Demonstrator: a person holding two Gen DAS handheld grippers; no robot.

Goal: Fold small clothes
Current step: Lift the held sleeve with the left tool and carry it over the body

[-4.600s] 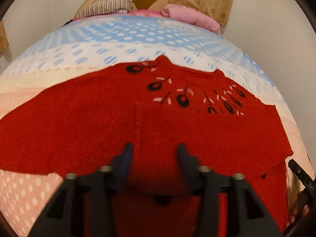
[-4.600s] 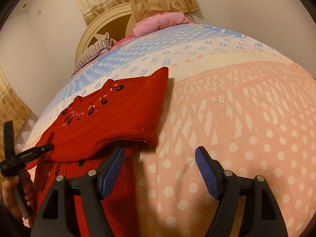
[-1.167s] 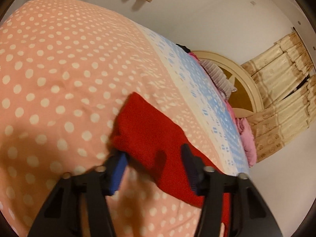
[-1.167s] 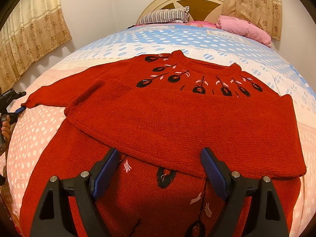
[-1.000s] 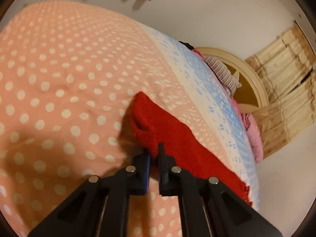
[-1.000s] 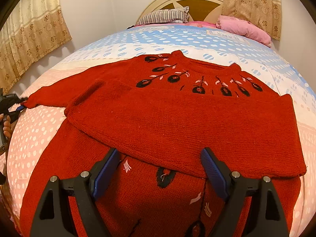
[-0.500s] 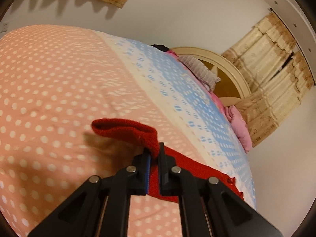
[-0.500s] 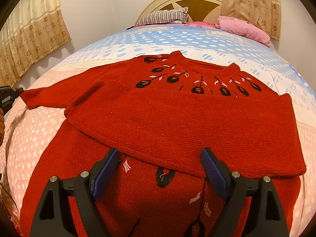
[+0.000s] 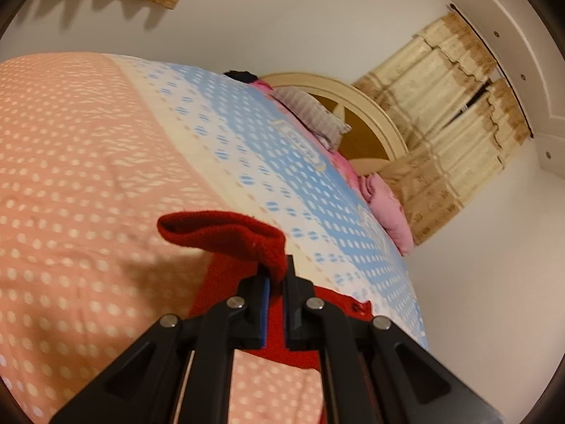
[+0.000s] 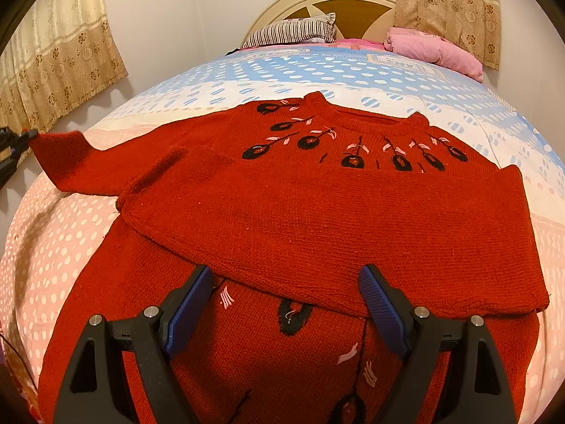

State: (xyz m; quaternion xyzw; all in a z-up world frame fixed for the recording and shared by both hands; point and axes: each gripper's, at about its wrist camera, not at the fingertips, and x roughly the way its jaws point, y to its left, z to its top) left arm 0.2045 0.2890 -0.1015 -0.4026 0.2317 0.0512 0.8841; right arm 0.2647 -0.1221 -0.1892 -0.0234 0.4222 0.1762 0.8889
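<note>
A red knit sweater [image 10: 317, 212] with black and pink flower motifs lies face up on the bed, one sleeve folded across its chest. Its other sleeve [image 10: 70, 162] stretches to the left edge, lifted off the cover at the cuff. My left gripper [image 9: 277, 272] is shut on that sleeve's cuff [image 9: 226, 233], which droops over the fingertips above the bedspread; the same gripper [image 10: 10, 148] shows at the far left of the right wrist view. My right gripper [image 10: 286, 296] hangs open over the sweater's lower body, nothing between its blue pads [image 10: 187, 304].
The bedspread [image 10: 53, 240] is pink with white dots near me and blue-and-white [image 10: 317, 70] toward the headboard [image 10: 353, 0]. A striped pillow [image 10: 293, 31] and a pink bundle [image 10: 434, 49] lie at the head. Curtains [image 10: 53, 53] hang on both sides.
My left gripper closed on the sleeve cuff and lifted it off the bedspread, raising the sleeve end. The right gripper stayed still and open.
</note>
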